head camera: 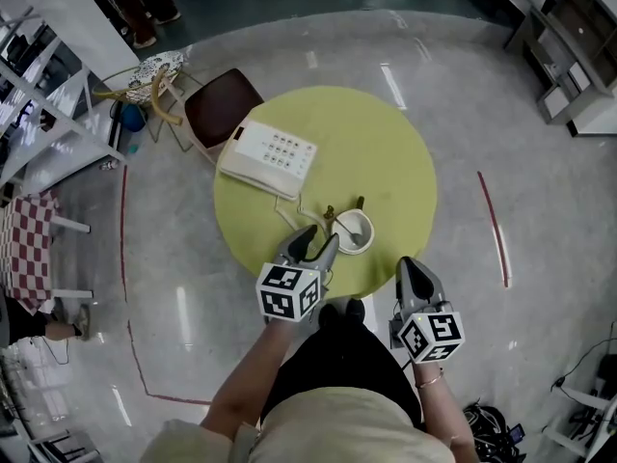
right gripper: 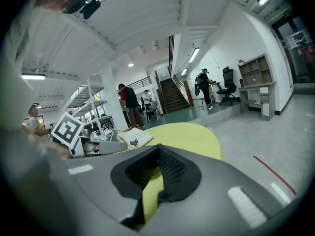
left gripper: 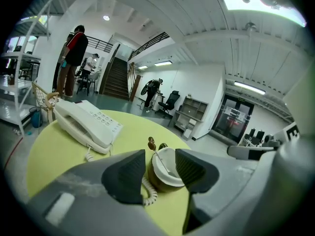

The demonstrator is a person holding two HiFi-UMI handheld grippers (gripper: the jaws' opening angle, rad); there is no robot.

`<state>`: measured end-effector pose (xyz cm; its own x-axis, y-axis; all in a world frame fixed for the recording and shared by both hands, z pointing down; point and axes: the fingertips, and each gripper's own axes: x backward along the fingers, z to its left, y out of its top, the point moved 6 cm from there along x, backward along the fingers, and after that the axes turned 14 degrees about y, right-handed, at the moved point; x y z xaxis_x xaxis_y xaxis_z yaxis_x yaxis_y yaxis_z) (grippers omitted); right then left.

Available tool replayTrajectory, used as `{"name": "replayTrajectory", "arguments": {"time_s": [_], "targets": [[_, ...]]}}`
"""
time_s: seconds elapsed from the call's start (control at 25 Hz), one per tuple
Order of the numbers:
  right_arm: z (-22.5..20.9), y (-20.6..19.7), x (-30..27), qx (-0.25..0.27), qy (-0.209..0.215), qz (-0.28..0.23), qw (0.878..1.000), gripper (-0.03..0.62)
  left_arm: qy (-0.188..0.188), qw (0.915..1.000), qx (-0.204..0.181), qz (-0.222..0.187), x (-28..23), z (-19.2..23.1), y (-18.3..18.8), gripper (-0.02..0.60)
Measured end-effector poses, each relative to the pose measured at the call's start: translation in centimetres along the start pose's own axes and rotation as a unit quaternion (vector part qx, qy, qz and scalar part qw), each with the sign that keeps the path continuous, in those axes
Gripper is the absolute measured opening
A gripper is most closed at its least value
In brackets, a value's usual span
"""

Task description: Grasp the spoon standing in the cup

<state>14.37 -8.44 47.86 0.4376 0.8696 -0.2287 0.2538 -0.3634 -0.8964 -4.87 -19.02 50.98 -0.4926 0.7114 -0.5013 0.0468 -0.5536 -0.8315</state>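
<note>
a round yellow-green table (head camera: 386,152) holds a white push-button desk telephone (head camera: 267,157); its key print is too small to read. just beside its coiled cord stands a brown paper cup with a white inside (head camera: 366,242), and a thin spoon (left gripper: 161,160) leans in it. the left gripper (head camera: 322,237) has its fingers apart, the cup framed between them, untouched. the right gripper (head camera: 410,262) has its fingertips together at the table edge.
</note>
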Motion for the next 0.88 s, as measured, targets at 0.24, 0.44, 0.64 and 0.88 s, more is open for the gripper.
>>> {"name": "replayTrajectory", "arguments": {"time_s": [0.24,0.44,0.64,0.88], "targets": [[-1.3,0.1,-0.7,-0.008,0.004,0.012,1.0,-0.002,0.009,0.9997,0.008,0.021,-2.7,0.2,-0.1,0.184],[-2.2,-0.1,-1.4,-0.016,0.003,0.02,1.0,-0.002,0.013,0.9993,0.013,0.032,-4.3,0.6,0.1,0.183],[-3.0,-0.4,-2.1,-0.022,0.004,0.029,0.999,-0.002,0.008,0.9993,0.01,0.034,-5.4,0.3,0.5,0.183],[-3.3,-0.5,-2.6,-0.026,0.004,0.034,0.999,-0.002,0.004,0.9993,0.005,0.036,-5.8,0.0,0.7,0.126]]}}
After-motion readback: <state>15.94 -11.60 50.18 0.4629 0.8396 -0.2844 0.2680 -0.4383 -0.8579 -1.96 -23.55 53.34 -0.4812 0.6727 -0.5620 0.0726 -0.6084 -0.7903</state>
